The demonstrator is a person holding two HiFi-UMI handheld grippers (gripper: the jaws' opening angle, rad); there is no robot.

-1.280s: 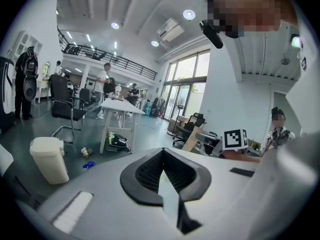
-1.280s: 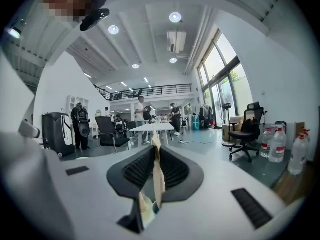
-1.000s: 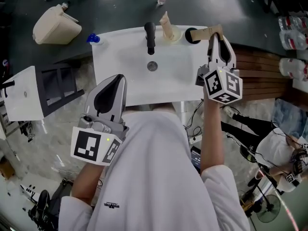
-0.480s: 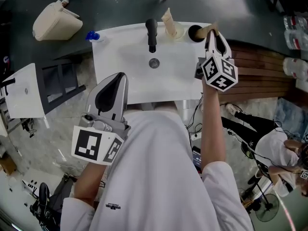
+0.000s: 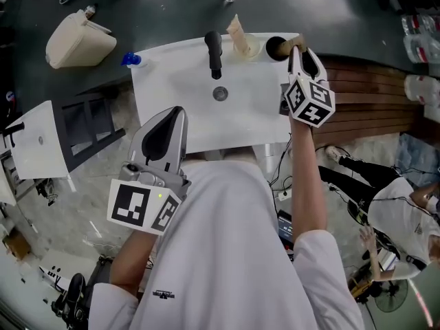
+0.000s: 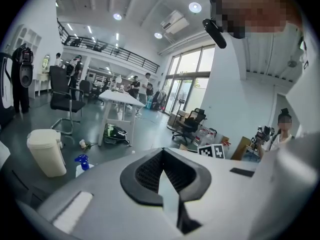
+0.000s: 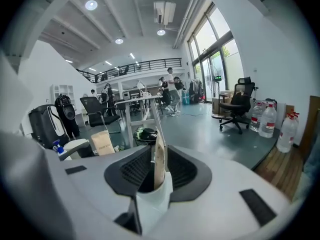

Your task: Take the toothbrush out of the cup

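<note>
Right gripper (image 5: 301, 52) is up at the far right corner of the white sink counter (image 5: 172, 115), jaws pinched tight on one toothbrush (image 7: 159, 151). Its pale wooden handle stands upright in the clamp in the right gripper view. From the head view the tan handle (image 5: 294, 44) pokes out of the gripper tips and reaches the rim of the black cup (image 5: 276, 48). Whether the brush end sits inside that cup, I can't tell.

Two cups on the counter: the black one, and just to its left a cream one (image 5: 249, 47) holding a tan paper packet. One black faucet (image 5: 214, 50) stands at the back of the basin, one round drain (image 5: 220, 93) in front of it.

Left gripper (image 5: 163, 133) hangs near the counter's front edge, well apart from both cups, jaws pressed together with nothing between them. Beyond the sink, on the dark floor, there's one beige bin (image 5: 75, 41) and one blue spray bottle (image 5: 130, 59).
</note>
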